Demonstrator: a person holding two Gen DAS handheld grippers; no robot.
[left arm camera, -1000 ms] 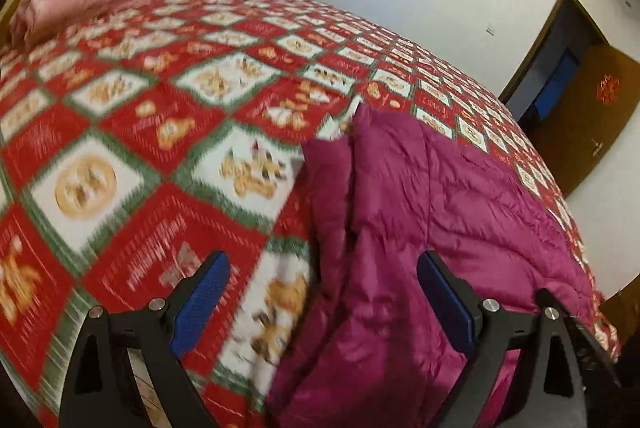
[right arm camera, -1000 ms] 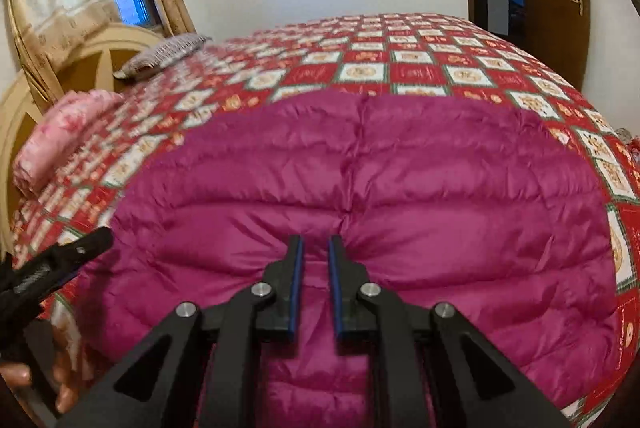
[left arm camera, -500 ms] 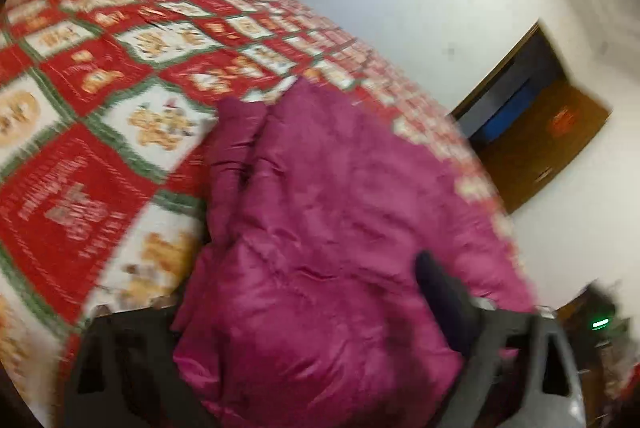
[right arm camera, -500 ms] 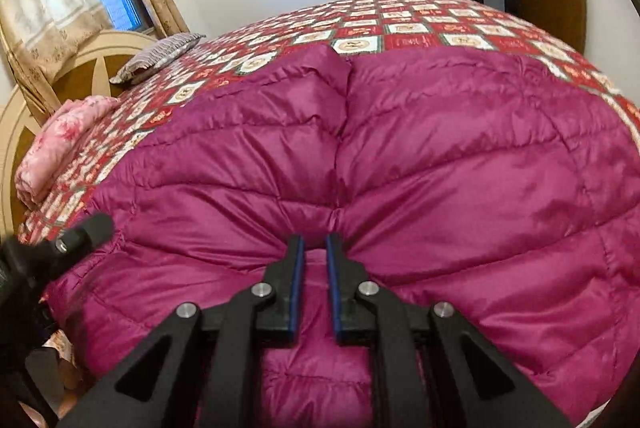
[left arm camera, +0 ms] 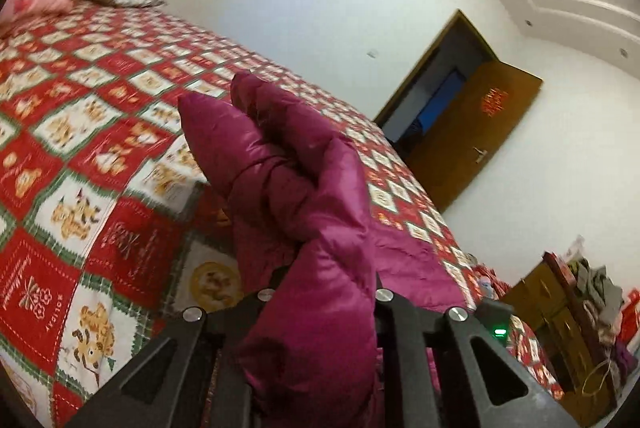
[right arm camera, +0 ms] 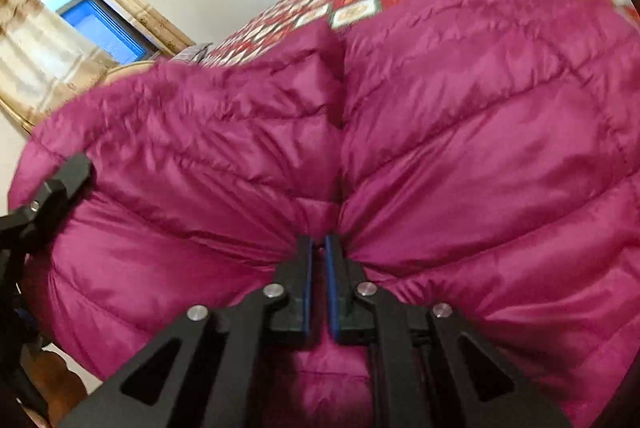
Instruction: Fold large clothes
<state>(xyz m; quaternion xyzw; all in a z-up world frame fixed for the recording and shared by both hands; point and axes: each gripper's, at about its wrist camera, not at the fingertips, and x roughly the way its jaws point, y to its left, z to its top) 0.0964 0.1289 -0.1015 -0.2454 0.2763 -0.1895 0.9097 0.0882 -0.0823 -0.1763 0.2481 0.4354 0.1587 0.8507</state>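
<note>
The wide bed under its red, green and white patchwork quilt with bear motifs (left arm camera: 92, 163) carries the whole job and spreads out ahead of both sets of fingers. On it lies the task's thing, a large magenta quilted down jacket of shiny puffy fabric (right arm camera: 460, 131), spread across the quilt just beyond the right gripper's fingertips and bunched up high in front of the left ones.

The left gripper (left arm camera: 320, 292) has a thick fold of the jacket between its fingers, which are closing on it; the fabric hides the fingertips, and the bunch stands up past them, clear of the quilt. The right gripper (right arm camera: 319, 248) has its blue-padded fingers nearly together, pinching the jacket's near edge at a seam, with the cloth puckering toward the pinch.

The step in hand appears to be lifting the near edge to fold it over. Doing it well probably means letting the left fingers finish clamping before pulling, since slippery down fabric is likely to slide out. Both grips should rise together and level, then travel forward over the part lying ahead of the fingers, so the fold lands straight rather than skewed.
</note>
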